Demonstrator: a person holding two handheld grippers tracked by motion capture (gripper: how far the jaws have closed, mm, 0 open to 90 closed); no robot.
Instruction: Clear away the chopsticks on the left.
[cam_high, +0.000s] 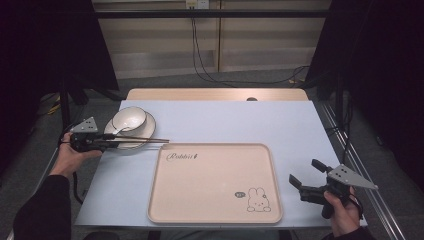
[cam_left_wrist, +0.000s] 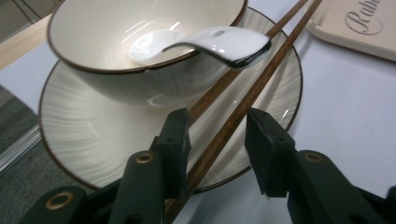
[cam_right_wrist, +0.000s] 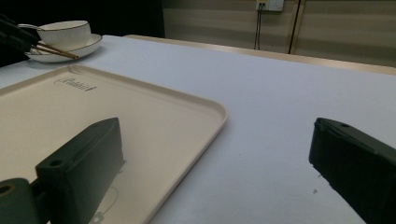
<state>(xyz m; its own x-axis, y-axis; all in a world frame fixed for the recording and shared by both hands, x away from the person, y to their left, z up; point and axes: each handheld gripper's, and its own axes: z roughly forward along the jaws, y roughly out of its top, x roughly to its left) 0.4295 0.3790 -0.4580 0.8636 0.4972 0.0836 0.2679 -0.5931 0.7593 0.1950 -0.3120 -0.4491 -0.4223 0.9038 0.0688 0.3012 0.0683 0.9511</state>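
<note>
The left gripper (cam_left_wrist: 217, 140) has its fingers either side of the chopsticks (cam_left_wrist: 243, 100) lying on the plate (cam_left_wrist: 93, 135), seemingly not yet closed.

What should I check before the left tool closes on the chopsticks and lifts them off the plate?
1. Both chopsticks between the left tool's jaws: ok, the pair runs through the gap.
2. Jaws closed on them: not ok, the right-hand jaw stands apart from the sticks.
3. Spoon clear of the lift: not ok, its handle juts over the bowl rim, above the sticks.
4. Chopsticks resting on the plate: ok.
5. Tray free for a drop: ok, bare.
6. Right tool out of the way: ok, open, beside the tray's far edge.
</note>
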